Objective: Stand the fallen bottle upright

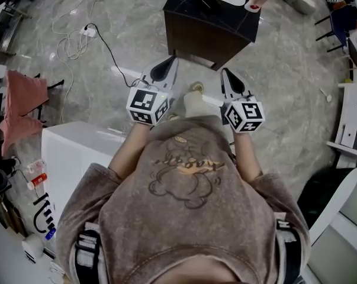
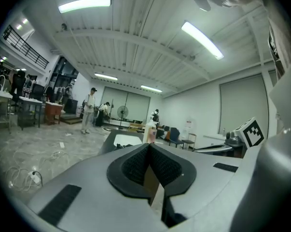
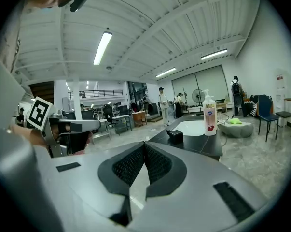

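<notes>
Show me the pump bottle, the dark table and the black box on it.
pump bottle (image 3: 210,117), right gripper view, its body
dark table (image 3: 200,141), right gripper view, bare top
black box (image 3: 174,136), right gripper view, its front

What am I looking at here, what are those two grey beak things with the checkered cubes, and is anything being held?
A person holds two hand tools: a left gripper and a right gripper, each with two jaws and a marker cube. One picture looks down from the person's head; the others look along each gripper's jaws. Both are shut and empty. Ahead, a dark table carries an upright pump bottle, a small black box and a white tray.
</notes>
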Demonstrator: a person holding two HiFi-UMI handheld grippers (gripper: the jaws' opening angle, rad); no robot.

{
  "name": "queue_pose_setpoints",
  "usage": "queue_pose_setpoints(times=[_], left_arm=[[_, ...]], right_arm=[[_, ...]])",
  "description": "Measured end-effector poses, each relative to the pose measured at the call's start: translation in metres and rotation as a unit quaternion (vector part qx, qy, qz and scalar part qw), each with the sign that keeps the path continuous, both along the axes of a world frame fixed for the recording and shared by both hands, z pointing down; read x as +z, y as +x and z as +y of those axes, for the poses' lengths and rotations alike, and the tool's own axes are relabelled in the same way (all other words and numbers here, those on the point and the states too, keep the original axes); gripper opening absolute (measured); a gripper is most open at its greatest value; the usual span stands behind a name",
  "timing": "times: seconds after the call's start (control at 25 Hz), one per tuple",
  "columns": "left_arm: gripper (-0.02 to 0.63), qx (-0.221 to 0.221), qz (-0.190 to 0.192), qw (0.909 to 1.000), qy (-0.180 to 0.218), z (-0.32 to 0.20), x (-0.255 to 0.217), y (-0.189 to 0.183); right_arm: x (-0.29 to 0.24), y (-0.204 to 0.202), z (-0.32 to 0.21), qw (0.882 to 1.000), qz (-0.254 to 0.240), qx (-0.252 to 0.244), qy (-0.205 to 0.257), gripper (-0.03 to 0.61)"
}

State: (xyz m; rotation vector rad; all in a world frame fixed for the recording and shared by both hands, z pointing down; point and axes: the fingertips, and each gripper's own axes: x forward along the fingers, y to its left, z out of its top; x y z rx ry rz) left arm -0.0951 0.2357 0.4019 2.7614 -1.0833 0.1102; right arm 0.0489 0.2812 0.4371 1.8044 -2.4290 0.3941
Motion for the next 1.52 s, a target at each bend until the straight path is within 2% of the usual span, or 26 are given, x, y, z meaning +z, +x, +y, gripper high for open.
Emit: queue_pose_setpoints(times=[0.32, 0.8, 1.24, 1.52], left_arm=[[0.018, -0.009, 0.005, 0.9999, 0.004, -0.033, 0.002, -0.01], [0.018, -0.015, 0.002, 0.9998, 0.009, -0.118, 0.007, -0.004], [0.018, -0.013, -0.002, 0.9999, -0.008, -0.209, 0.004, 0.022], [0.018, -0.033, 0.003, 0.9994, -0.008, -0.273, -0.005, 0.048]], right_arm=[[0.006, -0.013, -0.03, 1.0, -0.001, -0.009, -0.002, -0.003], [0.011, 0.0, -0.116, 1.0, -0.005, -0.009, 0.007, -0.002], [0.005, 0.019, -0.208, 0.999, -0.009, -0.03, -0.009, -0.003], [-0.001, 0.049, -0.272, 0.999, -0.006, -0.039, -0.016, -0.002]])
